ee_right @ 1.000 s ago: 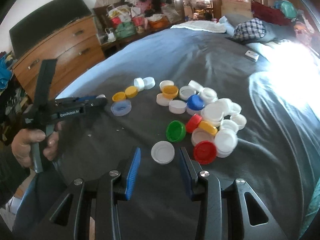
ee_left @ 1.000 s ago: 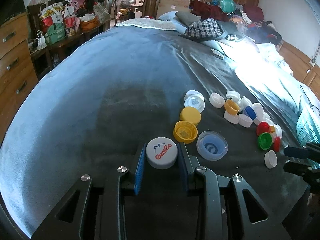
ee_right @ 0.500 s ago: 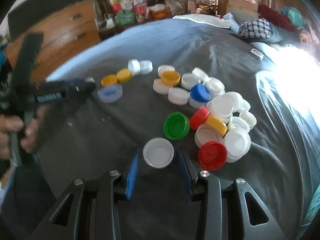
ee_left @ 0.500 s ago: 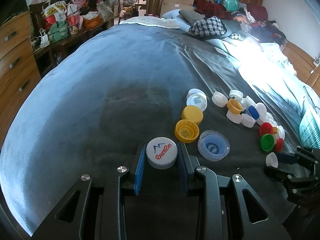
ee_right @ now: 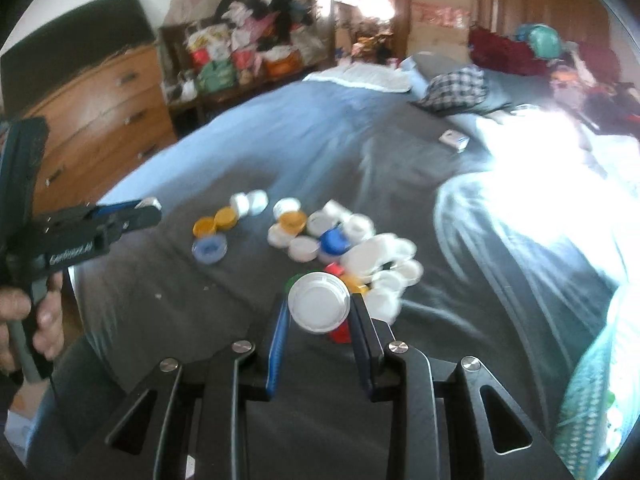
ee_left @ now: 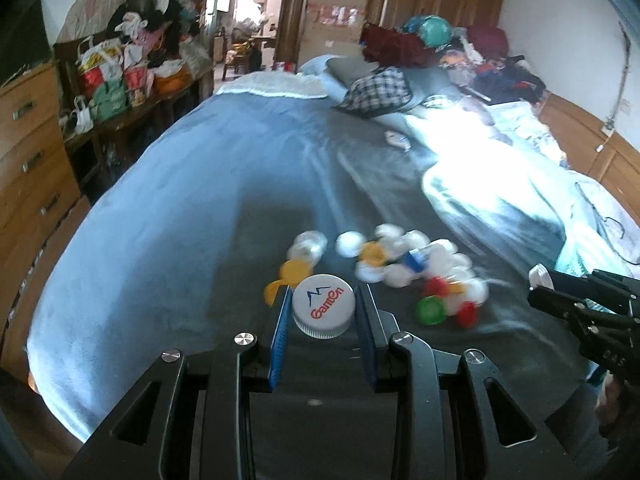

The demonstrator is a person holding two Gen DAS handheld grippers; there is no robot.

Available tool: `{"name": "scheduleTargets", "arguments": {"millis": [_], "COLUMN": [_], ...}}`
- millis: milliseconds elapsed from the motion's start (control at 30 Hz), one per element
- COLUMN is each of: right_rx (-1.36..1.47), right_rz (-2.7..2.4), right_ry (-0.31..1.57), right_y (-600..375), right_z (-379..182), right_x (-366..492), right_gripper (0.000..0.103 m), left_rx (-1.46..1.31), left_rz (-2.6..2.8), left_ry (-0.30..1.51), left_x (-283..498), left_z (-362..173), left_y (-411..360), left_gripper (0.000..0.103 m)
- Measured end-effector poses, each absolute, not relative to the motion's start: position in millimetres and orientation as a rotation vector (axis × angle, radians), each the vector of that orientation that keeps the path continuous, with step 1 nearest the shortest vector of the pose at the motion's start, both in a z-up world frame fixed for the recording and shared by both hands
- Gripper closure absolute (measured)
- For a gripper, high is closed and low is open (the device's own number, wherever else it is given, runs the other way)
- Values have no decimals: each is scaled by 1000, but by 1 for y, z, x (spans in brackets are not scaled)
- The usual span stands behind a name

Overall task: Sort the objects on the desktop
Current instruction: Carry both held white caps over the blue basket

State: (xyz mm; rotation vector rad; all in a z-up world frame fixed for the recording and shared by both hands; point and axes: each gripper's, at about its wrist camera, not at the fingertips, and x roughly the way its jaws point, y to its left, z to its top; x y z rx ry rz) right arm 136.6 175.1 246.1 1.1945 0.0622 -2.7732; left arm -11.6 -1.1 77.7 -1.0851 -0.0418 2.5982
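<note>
My left gripper (ee_left: 323, 312) is shut on a white cap printed "GamCn" (ee_left: 323, 309) and holds it above the grey bed cover. My right gripper (ee_right: 319, 307) is shut on a plain white cap (ee_right: 319, 302), open side up, lifted above the pile. A blurred pile of white, yellow, blue, red and green caps (ee_left: 416, 272) lies on the cover; it also shows in the right wrist view (ee_right: 352, 248). Two yellow caps (ee_right: 216, 222) and a pale blue lid (ee_right: 209, 249) lie to the pile's left. The left gripper also shows in the right wrist view (ee_right: 140, 212), the right gripper in the left wrist view (ee_left: 544, 292).
The grey bed cover (ee_left: 192, 208) stretches far back to pillows and a checked cloth (ee_left: 376, 90). A small white box (ee_right: 454, 140) lies mid-bed. A wooden dresser (ee_right: 100, 112) stands left. A teal basket (ee_right: 592, 400) is at the right edge.
My right gripper closed on the plain white cap and lifted it. My left gripper rose and tilted with the printed cap still in it.
</note>
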Motion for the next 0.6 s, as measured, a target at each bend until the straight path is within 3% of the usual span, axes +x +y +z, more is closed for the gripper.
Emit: {"name": "scheduleTargets", "arguments": {"millis": [600], "right_rx": [1090], "right_rz": [-3045], "right_ry": [-40], "right_y": [278], "right_z": [332], "right_x": [205], "right_gripper": [71], "left_rx": [-874], "left_rz": [2429], "left_ry": [52], "left_x": [24], "left_z": [160], "left_y": [130], "left_gripper": [77]}}
